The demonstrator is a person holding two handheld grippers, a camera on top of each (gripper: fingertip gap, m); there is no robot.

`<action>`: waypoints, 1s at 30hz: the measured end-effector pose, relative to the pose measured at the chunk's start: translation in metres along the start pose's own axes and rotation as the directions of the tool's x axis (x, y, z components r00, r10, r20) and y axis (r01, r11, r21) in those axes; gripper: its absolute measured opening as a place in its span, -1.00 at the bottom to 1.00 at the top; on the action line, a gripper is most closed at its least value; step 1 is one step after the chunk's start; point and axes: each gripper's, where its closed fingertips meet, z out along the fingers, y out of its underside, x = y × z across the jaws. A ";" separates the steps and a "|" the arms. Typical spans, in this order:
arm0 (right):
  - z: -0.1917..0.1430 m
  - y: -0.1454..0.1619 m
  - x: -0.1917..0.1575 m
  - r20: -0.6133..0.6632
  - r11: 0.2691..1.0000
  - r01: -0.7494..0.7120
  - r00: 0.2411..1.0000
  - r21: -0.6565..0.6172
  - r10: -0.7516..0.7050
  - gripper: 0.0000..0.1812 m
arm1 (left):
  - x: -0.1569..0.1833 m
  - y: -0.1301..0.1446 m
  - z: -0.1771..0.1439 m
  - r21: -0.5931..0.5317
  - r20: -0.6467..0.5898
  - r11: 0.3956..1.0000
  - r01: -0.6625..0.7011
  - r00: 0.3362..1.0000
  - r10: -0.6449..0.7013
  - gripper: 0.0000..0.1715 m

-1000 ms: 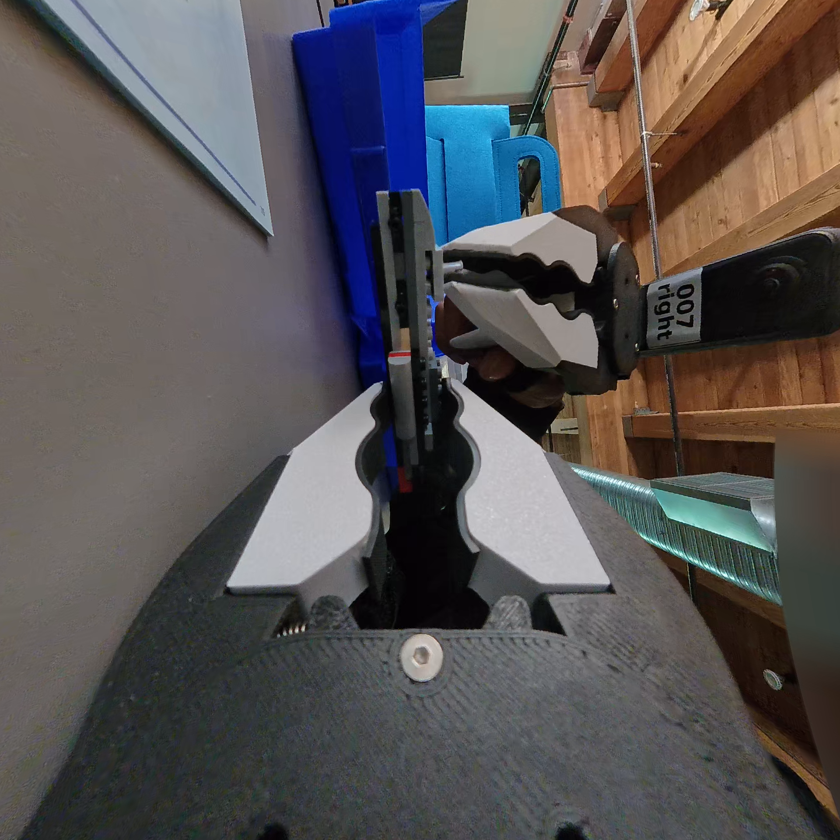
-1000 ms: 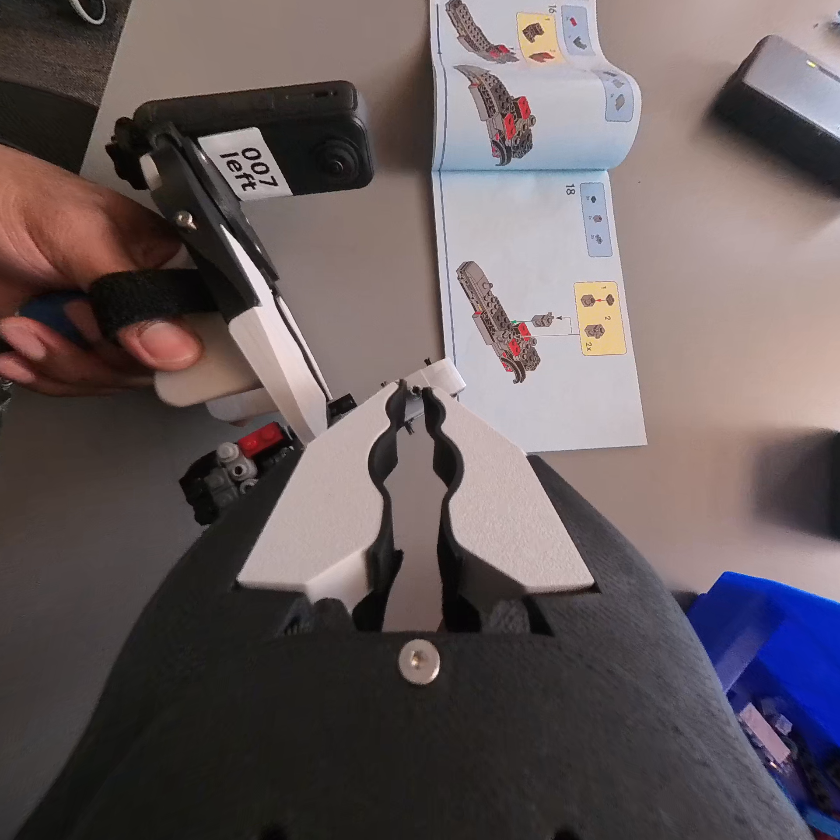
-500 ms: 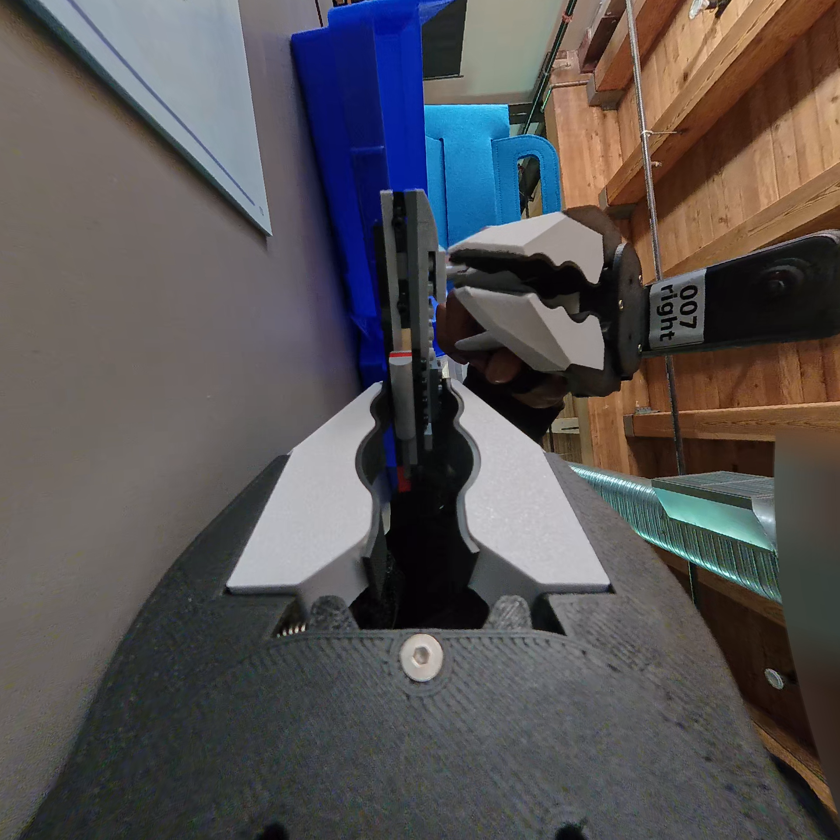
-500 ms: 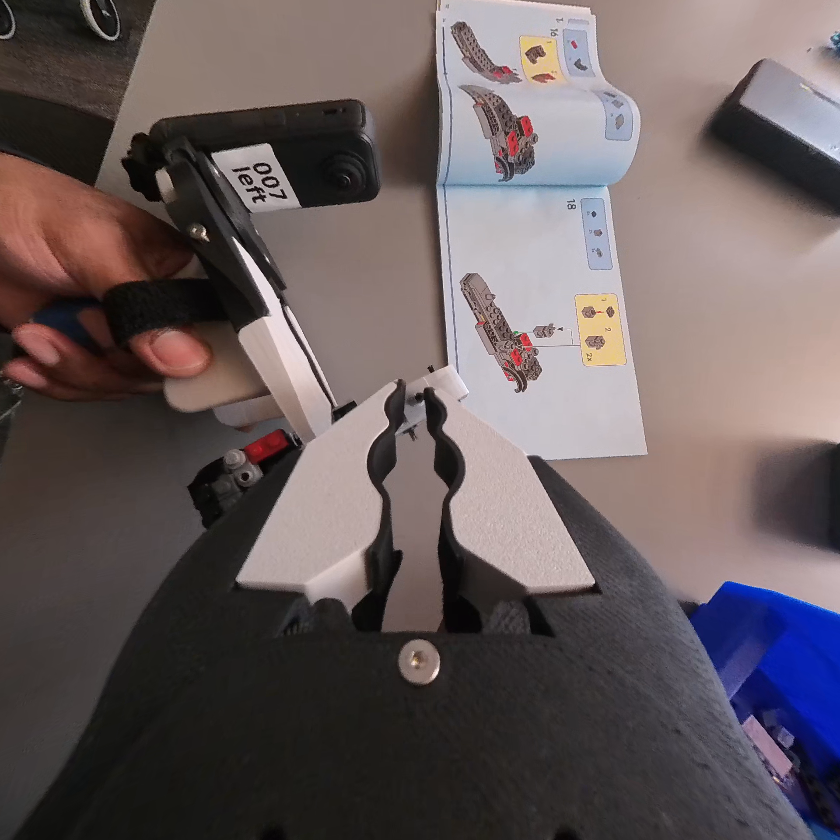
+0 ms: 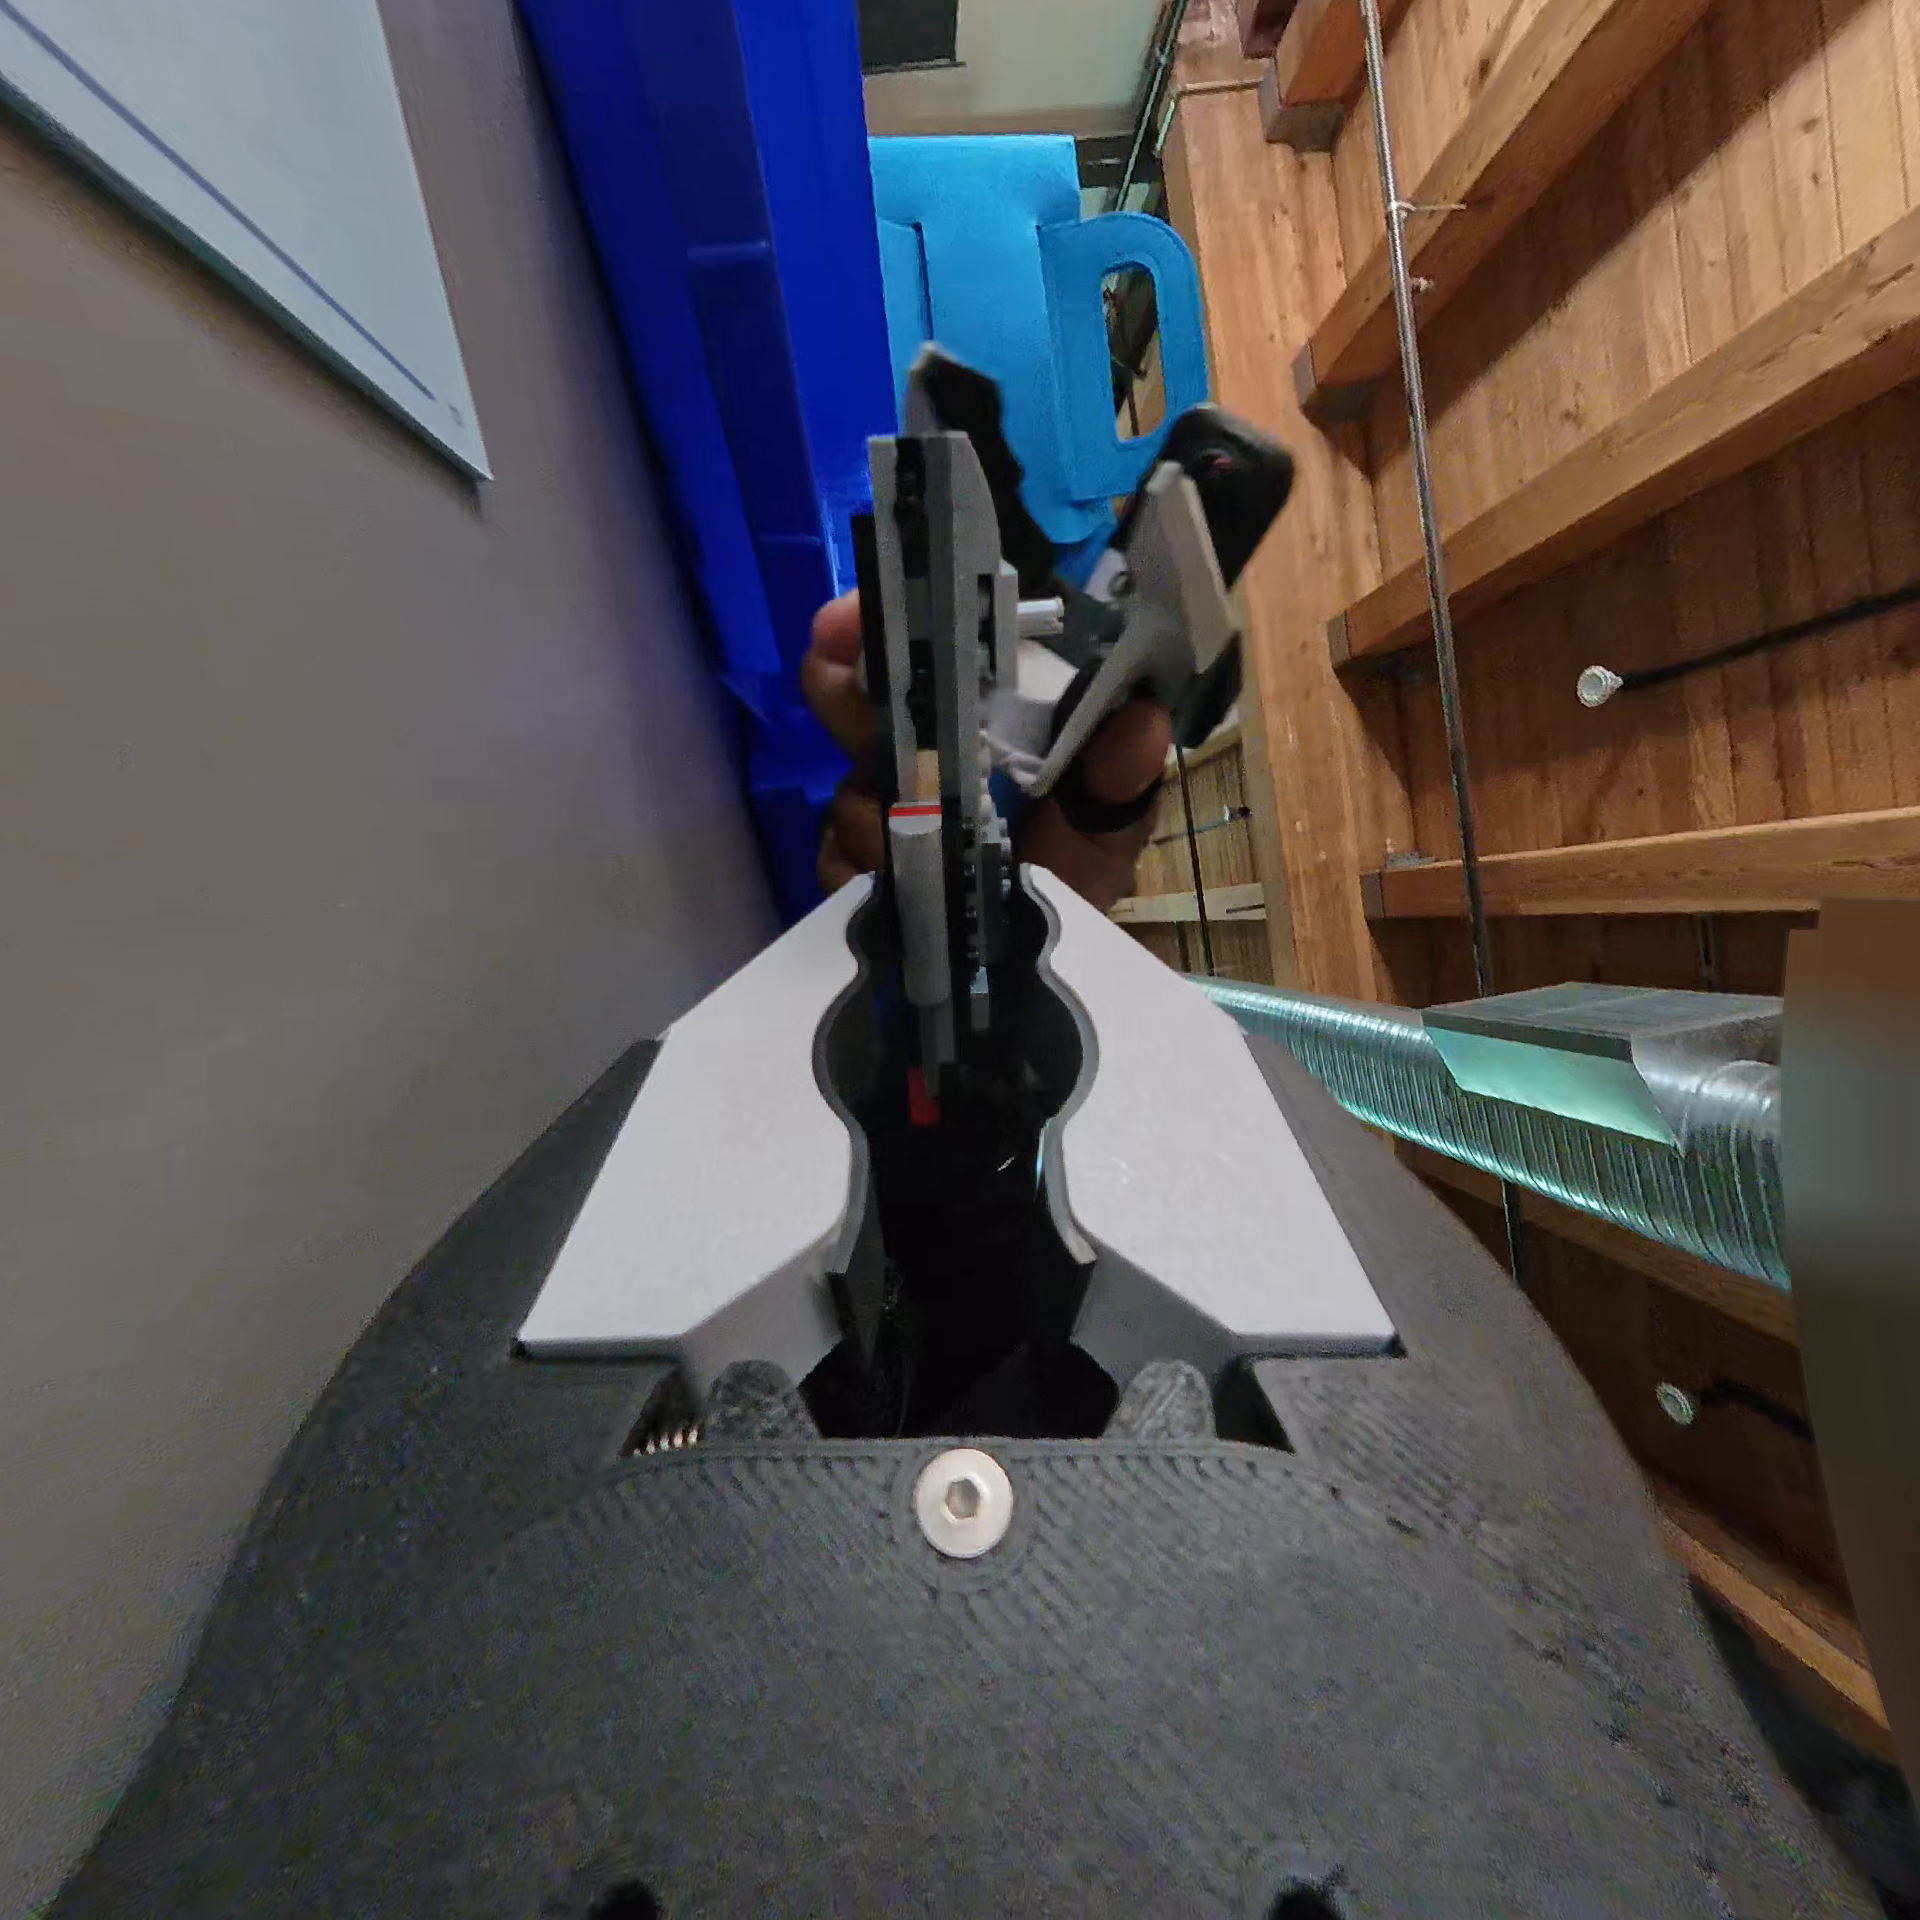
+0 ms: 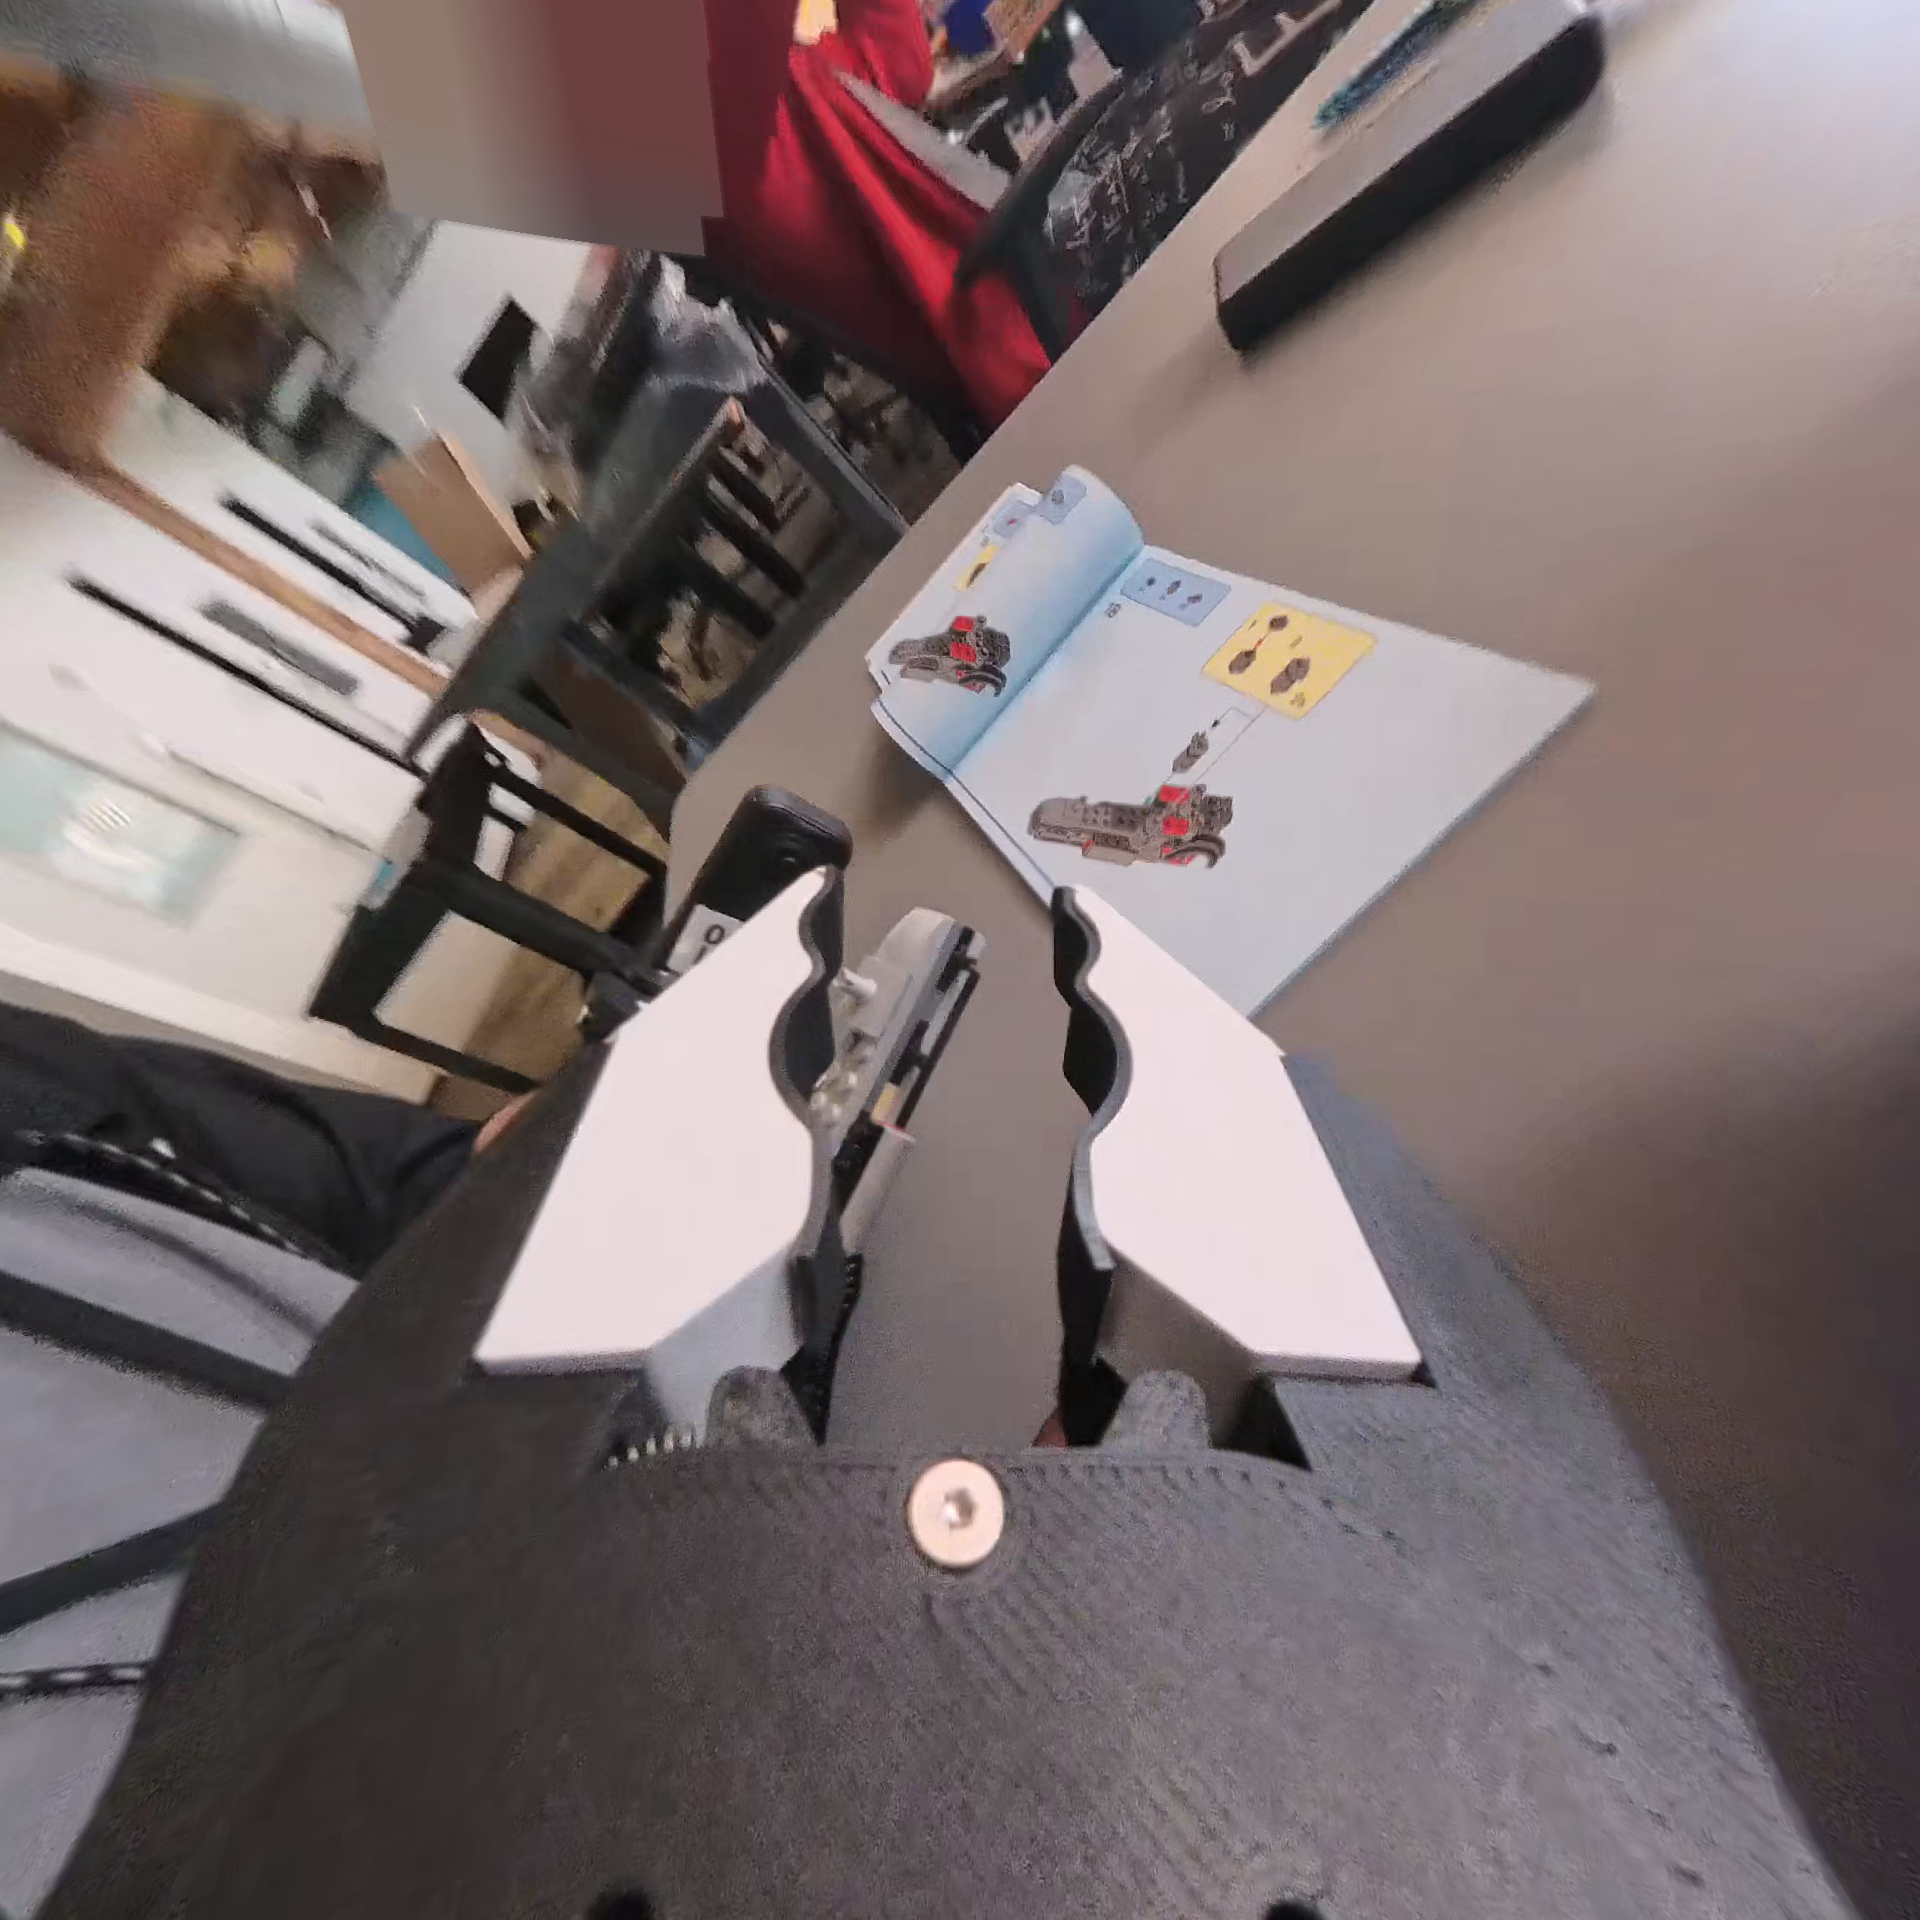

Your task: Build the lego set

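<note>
The left gripper (image 5: 951,914) was clamped on the model (image 5: 930,665), which stood up beyond its 2 fingertips. The right gripper (image 6: 940,914) had its jaws spread wide, just beside the model's upper part. A hand (image 5: 1101,790) held the right gripper's handle behind the model.

even indoor light, no glare. left wrist view was sharp; right wrist view was motion-blurred, worst toward background. wide-angle bending showed at edges.
</note>
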 end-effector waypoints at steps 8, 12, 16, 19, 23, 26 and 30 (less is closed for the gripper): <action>0.000 0.028 -0.011 0.172 0.985 -0.174 0.970 0.007 0.170 -0.54 | 0.007 0.011 0.003 -0.061 -0.032 0.997 -0.037 0.999 0.035 -0.75; -0.002 0.025 -0.015 0.202 0.982 -0.186 0.963 0.018 0.179 -0.58 | 0.007 0.012 0.004 -0.070 -0.031 0.997 -0.045 0.999 0.043 -0.75; 0.002 0.030 -0.017 0.206 0.983 -0.183 0.962 -0.009 0.181 -0.60 | 0.008 0.013 0.004 -0.076 -0.034 0.996 -0.049 0.998 0.047 -0.75; 0.003 0.031 -0.018 0.210 0.983 -0.183 0.961 -0.013 0.182 -0.61 | 0.008 0.014 0.004 -0.077 -0.036 0.996 -0.049 0.998 0.046 -0.75; 0.003 0.031 -0.018 0.211 0.983 -0.181 0.961 -0.014 0.180 -0.65 | 0.008 0.015 0.004 -0.079 -0.037 0.995 -0.053 0.998 0.050 -0.75; 0.003 0.032 -0.017 0.213 0.983 -0.181 0.960 -0.016 0.181 -0.71 | 0.009 0.015 0.004 -0.080 -0.037 0.995 -0.056 0.998 0.053 -0.75; 0.002 0.032 -0.018 0.217 0.985 -0.173 0.961 -0.018 0.173 -0.74 | 0.008 0.015 0.004 -0.083 -0.034 0.995 -0.060 0.998 0.057 -0.75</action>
